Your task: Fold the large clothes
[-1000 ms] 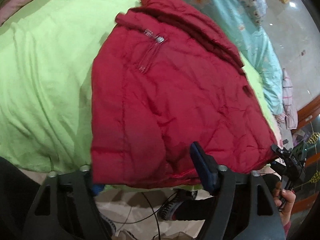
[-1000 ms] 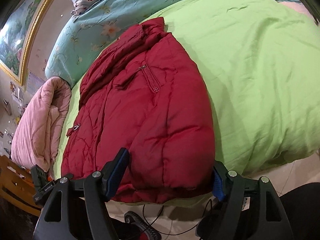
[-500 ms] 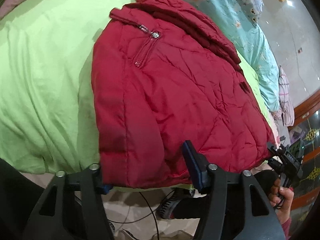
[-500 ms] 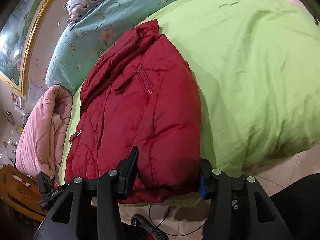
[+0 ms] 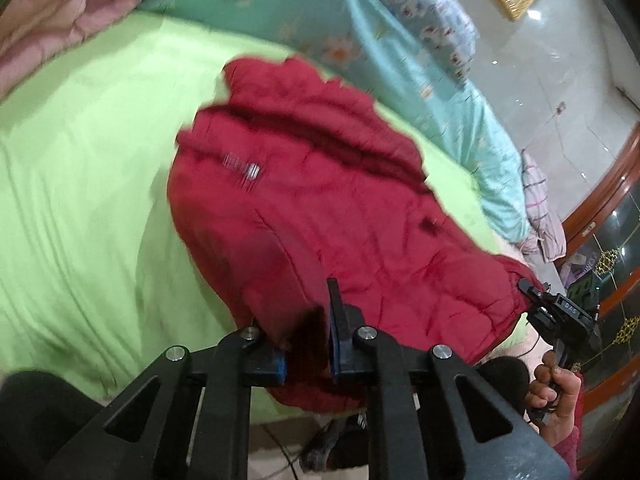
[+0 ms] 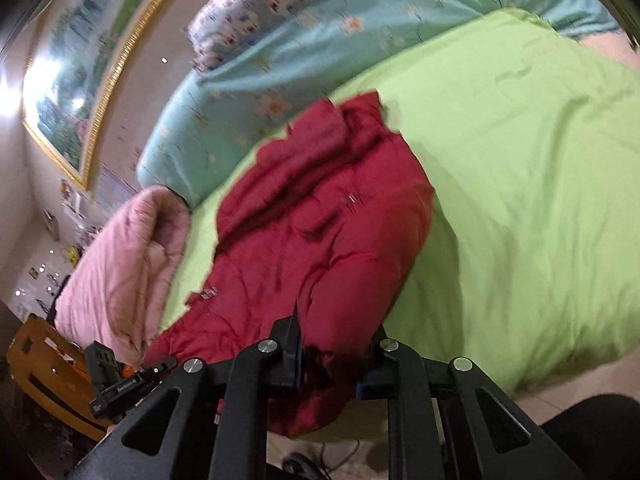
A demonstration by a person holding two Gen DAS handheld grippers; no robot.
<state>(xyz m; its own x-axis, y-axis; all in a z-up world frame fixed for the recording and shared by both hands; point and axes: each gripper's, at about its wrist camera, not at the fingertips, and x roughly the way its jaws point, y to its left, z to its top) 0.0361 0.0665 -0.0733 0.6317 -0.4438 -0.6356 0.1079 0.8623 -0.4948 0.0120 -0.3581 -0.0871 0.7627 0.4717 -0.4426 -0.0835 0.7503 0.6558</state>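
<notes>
Red quilted jacket (image 5: 320, 208), puffy, folded, lying on green bedcover, near hem bunched and lifted

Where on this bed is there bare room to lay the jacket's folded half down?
Bare green quilt lies open beside the red jacket, out to the bed's edge and up to the teal floral cover. Crowded: the other flank, where the pink comforter lies close, and the near hem, pinched by left gripper and right gripper.

Jacket (image 5: 340, 216) lay on quilt (image 5: 88, 200) at its near edge; floral bedding (image 5: 420, 60) behind jacket, w/ pillow (image 6: 272, 4) farther back.
</notes>
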